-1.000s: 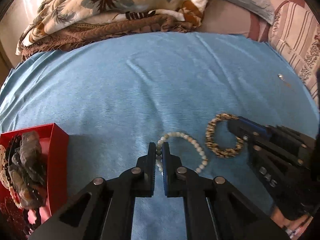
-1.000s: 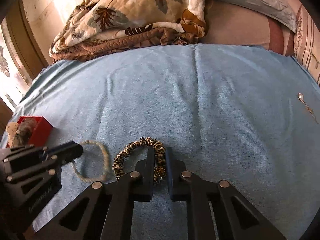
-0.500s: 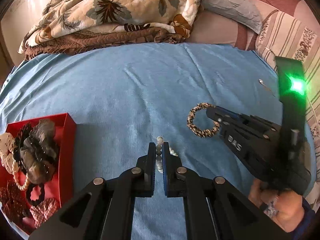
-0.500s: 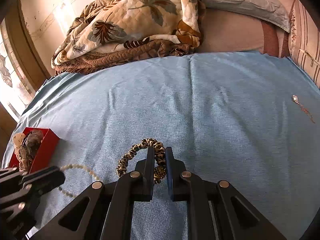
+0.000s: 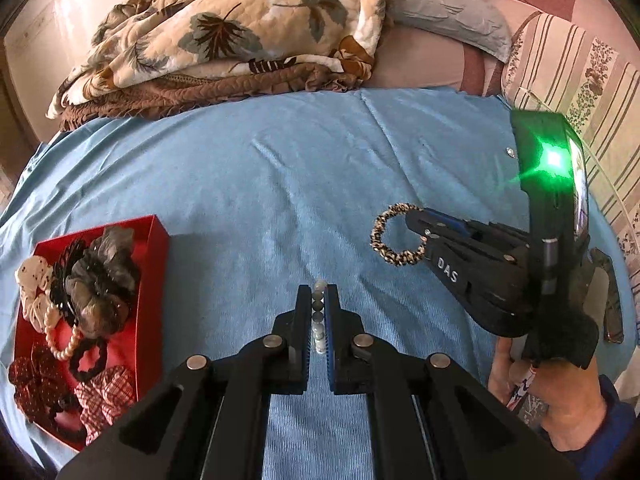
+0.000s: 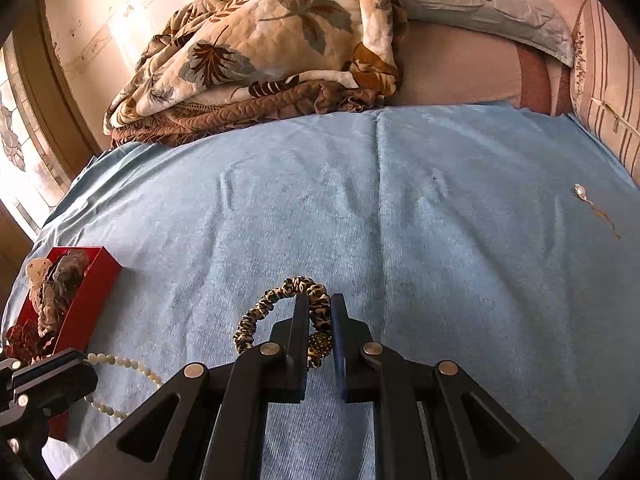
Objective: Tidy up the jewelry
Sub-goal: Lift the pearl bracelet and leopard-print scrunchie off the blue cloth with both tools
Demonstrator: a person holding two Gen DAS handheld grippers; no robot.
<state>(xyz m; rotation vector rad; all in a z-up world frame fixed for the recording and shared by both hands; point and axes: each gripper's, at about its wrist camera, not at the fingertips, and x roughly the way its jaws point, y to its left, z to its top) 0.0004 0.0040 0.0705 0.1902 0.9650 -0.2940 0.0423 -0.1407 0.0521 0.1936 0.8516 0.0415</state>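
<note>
My left gripper [image 5: 318, 294] is shut on a pale bead bracelet [image 5: 318, 312], held above the blue bedspread; its loop hangs from the left gripper's tip in the right wrist view [image 6: 120, 364]. My right gripper [image 6: 320, 304] is shut on a leopard-print bracelet [image 6: 276, 300], lifted off the bed; the bracelet also shows in the left wrist view [image 5: 394, 236]. A red box [image 5: 154, 264] with several hair ties and a pearl string sits at the left, also in the right wrist view [image 6: 90, 296].
A small pendant on a thin chain [image 6: 588, 204] lies on the blue cover [image 6: 400, 220] at the far right. A folded floral quilt [image 5: 240, 32] and pillows [image 5: 448, 12] lie along the back of the bed.
Both grippers have lifted their bracelets off the bed and risen. The left one has moved towards the red box, which now fills more of its view.
</note>
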